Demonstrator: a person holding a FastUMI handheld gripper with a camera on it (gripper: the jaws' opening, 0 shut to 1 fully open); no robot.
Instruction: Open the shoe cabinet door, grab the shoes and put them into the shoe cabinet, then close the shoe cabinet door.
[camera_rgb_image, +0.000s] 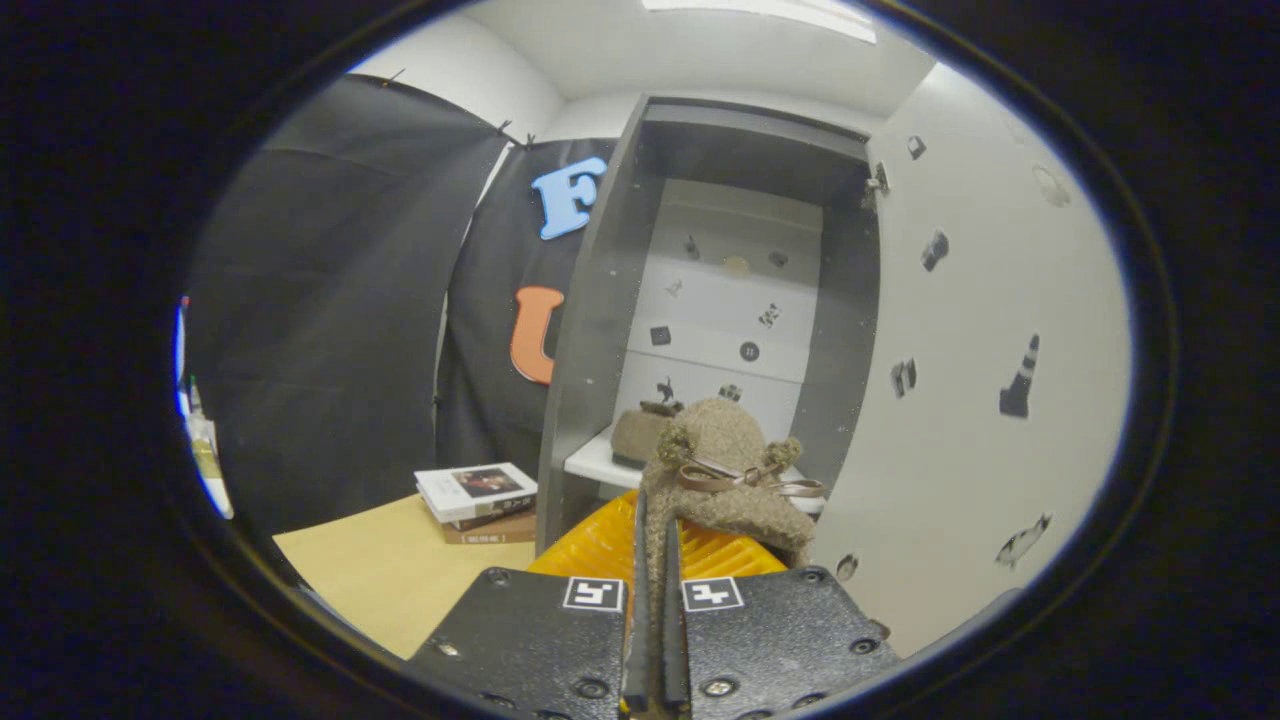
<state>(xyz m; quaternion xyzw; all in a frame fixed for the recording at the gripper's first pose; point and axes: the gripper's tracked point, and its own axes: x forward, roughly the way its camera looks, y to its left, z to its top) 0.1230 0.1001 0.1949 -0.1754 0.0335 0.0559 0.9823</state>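
Gripper view: gripper (655, 590) with fingers pressed nearly together, pinching the thin heel edge of a fuzzy brown slipper (725, 480) held just ahead of them. Slipper standing up from the grip, long axis running forward and upward away from the fingers, toe and ribbon bow (745, 478) pointing toward the shoe cabinet (600, 300). Cabinet door (980, 380) swung wide open on the right. Beyond the held slipper, a second brown slipper (638, 432) already resting on the white shelf (592, 462), near its front left corner. Free shelf space apparently to the right of that one, straight ahead along the finger axis, though partly hidden by the held slipper. Something ribbed and orange (610, 545) below the grip. Stacked books (478, 500) on the bench (390, 575), against the cabinet's left side.
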